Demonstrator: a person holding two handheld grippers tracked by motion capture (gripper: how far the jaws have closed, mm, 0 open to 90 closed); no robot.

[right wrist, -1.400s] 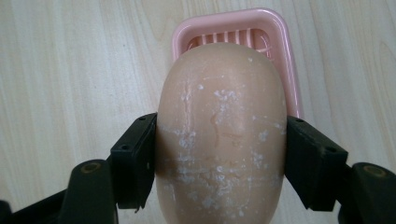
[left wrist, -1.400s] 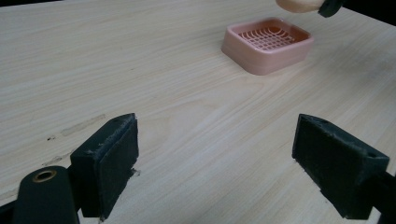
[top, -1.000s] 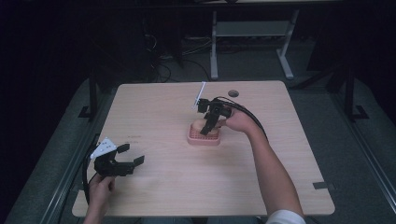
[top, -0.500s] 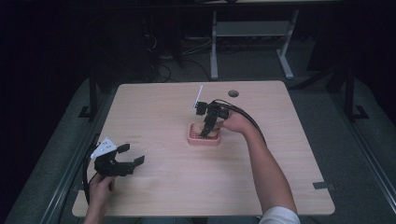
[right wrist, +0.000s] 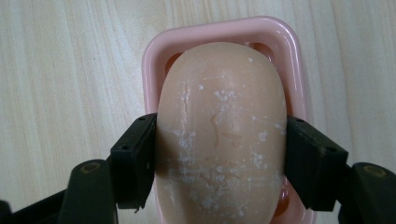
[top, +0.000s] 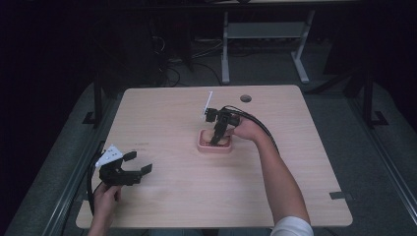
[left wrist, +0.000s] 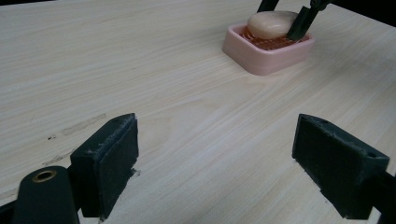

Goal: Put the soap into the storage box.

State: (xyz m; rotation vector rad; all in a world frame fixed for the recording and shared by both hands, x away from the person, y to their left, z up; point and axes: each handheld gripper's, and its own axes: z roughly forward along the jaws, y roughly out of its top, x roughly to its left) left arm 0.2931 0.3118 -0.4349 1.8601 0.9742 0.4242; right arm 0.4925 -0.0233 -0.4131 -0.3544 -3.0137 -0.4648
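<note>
A pale beige soap bar (right wrist: 219,84) lies in a pink soap dish (right wrist: 224,25) near the middle of the wooden table (top: 295,162). My right gripper (right wrist: 219,128) points down into the dish (top: 204,146), its two black jaws pressed against the soap's two long sides. In the high view that gripper (top: 216,139) reaches in from the right with its cable trailing behind. My left gripper (top: 139,162) rests low at the table's front left, open and holding nothing. Its own view (left wrist: 219,140) looks across bare wood at the dish (left wrist: 261,56) and the soap (left wrist: 271,24).
A dark round hole (top: 246,98) sits in the tabletop near the far edge. Beyond the table stand a white metal frame (top: 226,54) and cables on a dark floor. Bare wood stretches between the two grippers.
My right gripper has shifted slightly left and lower onto the soap dish. The left gripper has stayed in place.
</note>
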